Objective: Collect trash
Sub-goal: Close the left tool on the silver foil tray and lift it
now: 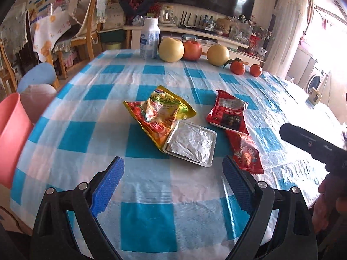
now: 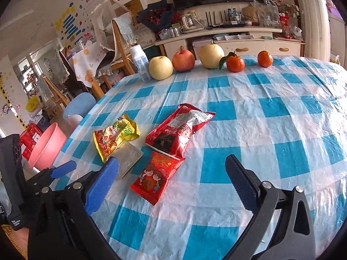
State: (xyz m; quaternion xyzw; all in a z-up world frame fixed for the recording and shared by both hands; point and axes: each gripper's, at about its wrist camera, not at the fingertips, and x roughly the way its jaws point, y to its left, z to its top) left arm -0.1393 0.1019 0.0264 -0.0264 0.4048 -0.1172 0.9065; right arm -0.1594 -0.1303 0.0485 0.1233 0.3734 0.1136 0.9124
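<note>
Checked blue-and-white tablecloth (image 1: pixel 151 195), wrappers mid-frame. Left gripper (image 1: pixel 173 173) and right gripper (image 2: pixel 171 173) both jaws apart, empty. Best pinching foil tray (image 1: pixel 192 144) by its raised edge, then carrying toward pink bin (image 1: pixel 10 138) at left edge.

red wrappers (image 2: pixel 173 134), foil tray (image 2: pixel 128 158), checked tablecloth (image 2: pixel 271 130), pink bin (image 2: pixel 46 147)

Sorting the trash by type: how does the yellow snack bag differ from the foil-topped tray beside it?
The yellow snack bag is crumpled, colourful and soft; the foil-topped tray is flat, silvery and a rigid rectangle. The bag is printed; the tray's foil is plain. Both lie touching on the checkered tablecloth, ungripped.
</note>
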